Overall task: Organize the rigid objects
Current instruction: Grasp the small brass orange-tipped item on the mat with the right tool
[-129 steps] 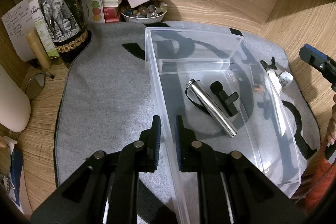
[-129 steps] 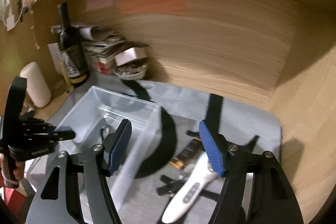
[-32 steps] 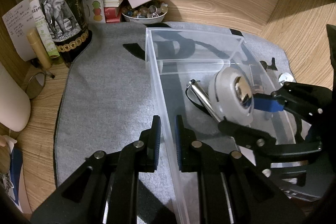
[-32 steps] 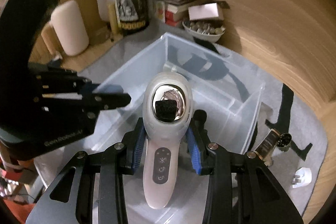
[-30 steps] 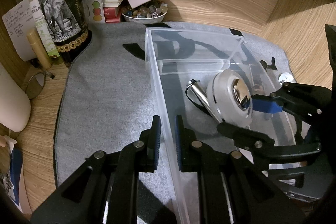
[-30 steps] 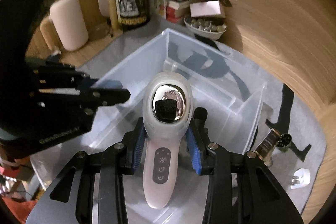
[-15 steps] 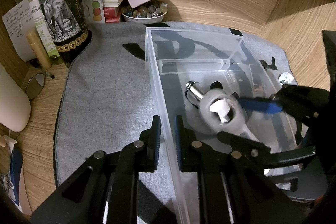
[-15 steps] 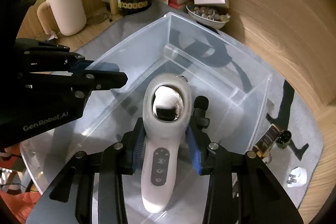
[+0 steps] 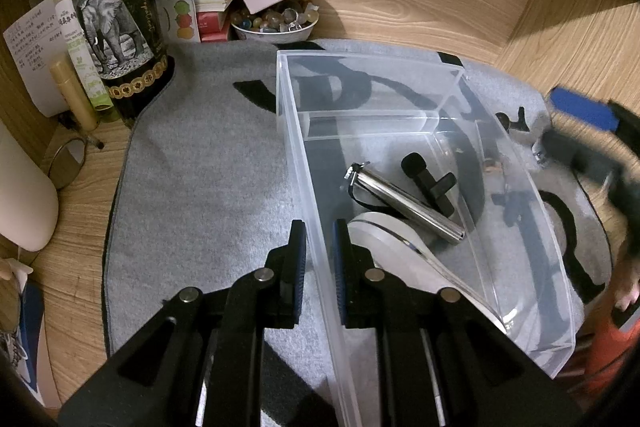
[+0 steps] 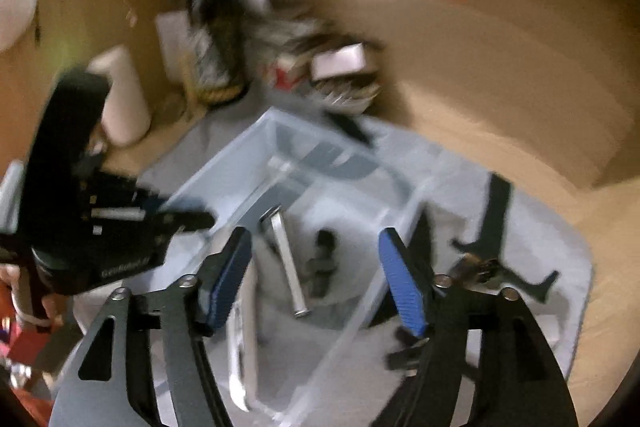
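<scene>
A clear plastic bin (image 9: 516, 163) stands on a grey mat (image 9: 208, 163). My left gripper (image 9: 320, 263) is shut on the bin's near left wall. Inside the bin lie a silver metal cylinder (image 9: 404, 203), a small black T-shaped part (image 9: 430, 181) and a white handheld device (image 9: 400, 247). My right gripper (image 10: 316, 283) is open and empty, raised above the bin; it shows blurred at the right edge of the left wrist view (image 9: 580, 143). The right wrist view is motion-blurred, but the cylinder (image 10: 288, 263) and black part (image 10: 322, 263) show in it.
A wine bottle (image 9: 116, 15), papers, books and a bowl of stones (image 9: 276, 23) crowd the back left. A white rounded object (image 9: 20, 195) stands at the left. Small dark items (image 10: 476, 267) lie on the mat right of the bin. Wooden walls enclose the back.
My right gripper has let go of the white device, which now lies in the bin. It has opened and pulled back up and to the right. My left gripper has not moved.
</scene>
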`<action>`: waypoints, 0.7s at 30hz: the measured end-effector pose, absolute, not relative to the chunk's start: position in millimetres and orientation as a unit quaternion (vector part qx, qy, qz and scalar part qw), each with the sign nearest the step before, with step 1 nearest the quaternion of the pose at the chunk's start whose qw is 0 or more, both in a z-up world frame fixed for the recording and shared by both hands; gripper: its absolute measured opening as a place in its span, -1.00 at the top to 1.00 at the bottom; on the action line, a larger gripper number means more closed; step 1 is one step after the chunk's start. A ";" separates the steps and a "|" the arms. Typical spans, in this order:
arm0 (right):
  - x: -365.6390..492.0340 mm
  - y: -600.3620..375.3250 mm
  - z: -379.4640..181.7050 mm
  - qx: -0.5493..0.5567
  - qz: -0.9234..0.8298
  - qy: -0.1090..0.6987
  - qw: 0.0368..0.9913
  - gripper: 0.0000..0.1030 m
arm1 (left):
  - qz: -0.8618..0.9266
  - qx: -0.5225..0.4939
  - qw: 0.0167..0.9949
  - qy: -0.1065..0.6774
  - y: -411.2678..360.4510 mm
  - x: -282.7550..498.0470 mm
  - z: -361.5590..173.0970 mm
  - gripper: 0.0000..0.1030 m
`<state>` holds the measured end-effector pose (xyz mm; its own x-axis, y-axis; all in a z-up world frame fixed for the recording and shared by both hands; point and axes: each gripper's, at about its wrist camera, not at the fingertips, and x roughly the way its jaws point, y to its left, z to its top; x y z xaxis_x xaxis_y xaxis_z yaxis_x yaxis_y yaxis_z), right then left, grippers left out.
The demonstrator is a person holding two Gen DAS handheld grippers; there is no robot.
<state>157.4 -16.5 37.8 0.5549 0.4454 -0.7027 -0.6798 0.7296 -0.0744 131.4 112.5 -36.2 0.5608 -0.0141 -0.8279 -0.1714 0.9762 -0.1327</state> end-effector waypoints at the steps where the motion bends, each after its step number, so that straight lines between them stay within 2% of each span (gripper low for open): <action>1: 161.0 -23.4 42.2 -0.161 0.318 0.337 0.871 -0.36 | 0.045 -0.099 0.878 0.467 112.5 131.5 -36.2 0.76; 8: 191.0 -81.1 54.2 -0.105 0.244 0.324 0.908 -0.52 | 0.047 -0.097 0.878 0.467 112.0 130.7 -37.1 0.76; 19: 233.0 -116.7 -1.4 -0.091 0.172 0.385 0.902 -0.51 | 0.046 -0.099 0.877 0.468 111.5 130.8 -38.0 0.76; 21: 239.9 -116.8 -8.8 -0.095 0.166 0.392 0.900 -0.46 | 0.045 -0.100 0.877 0.469 111.4 130.6 -39.0 0.75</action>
